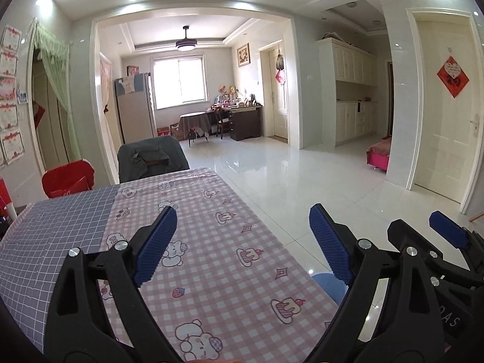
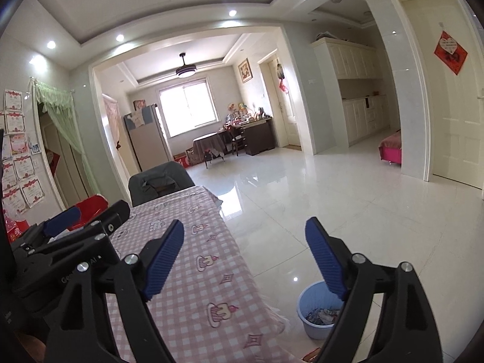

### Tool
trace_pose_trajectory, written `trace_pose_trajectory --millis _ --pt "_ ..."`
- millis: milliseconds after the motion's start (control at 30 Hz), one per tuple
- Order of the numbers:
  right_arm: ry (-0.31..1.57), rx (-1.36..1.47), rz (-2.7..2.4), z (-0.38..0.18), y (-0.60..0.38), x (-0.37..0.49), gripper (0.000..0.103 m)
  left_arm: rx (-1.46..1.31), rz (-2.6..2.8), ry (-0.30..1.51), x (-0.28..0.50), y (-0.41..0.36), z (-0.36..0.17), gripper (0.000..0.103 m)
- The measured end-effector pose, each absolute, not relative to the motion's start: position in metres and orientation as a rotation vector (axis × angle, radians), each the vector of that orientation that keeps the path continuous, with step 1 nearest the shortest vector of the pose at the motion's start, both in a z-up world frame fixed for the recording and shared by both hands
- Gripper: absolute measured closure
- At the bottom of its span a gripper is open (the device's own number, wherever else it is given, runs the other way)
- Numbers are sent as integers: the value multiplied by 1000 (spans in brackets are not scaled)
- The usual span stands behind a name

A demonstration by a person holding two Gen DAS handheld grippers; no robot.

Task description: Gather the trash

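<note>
**Asker:** Since trash is the job, where does it sit?

**Watcher:** Down on the white floor tiles, in a pale blue bin just beside the table's edge. Scraps of trash lie in its bottom; I cannot tell what they are. From the right gripper the bin shows below the gap between the jaws, partly behind the right-hand finger. From the left gripper only a blue sliver of its rim shows, tucked under the right-hand finger.

**Asker:** And the jaws themselves?

**Watcher:** Both pairs stand spread wide with nothing between them. The blue ribbed pads of the left one press on nothing; beyond them lies only cloth and floor. The right one is the same, its pads bare.

**Asker:** What lies under them?

**Watcher:** A table with a pink checked cloth printed with bears and cupcakes, which turns to a grey-blue grid to the left of the left jaws. No scrap is visible on the cloth. The right gripper hangs over the table's edge, its left-hand finger over cloth and its right-hand one over floor.

**Asker:** Do the two see each other?

**Watcher:** Yes, each shows at the other's side, close by.

**Asker:** Further ahead of the jaws?

**Watcher:** A chair draped in grey fabric at the table's far end and a red bag to its left.
</note>
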State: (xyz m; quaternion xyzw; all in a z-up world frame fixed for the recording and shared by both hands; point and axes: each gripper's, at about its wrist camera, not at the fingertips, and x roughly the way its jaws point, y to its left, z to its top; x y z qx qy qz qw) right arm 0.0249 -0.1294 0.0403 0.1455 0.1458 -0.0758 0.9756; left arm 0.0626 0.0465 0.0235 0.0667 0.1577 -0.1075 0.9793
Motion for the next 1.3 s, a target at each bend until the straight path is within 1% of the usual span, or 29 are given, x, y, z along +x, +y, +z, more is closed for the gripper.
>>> trace_pose_trajectory --millis 233,500,1300 --pt "269 310 -174 31 -145 -1 21 153 -236 348 42 25 20 15" --pt "231 338 -162 23 -152 -22 21 170 -184 295 24 18 18 14" --pt "210 332 -131 17 -152 -21 21 172 -159 298 21 29 18 14"
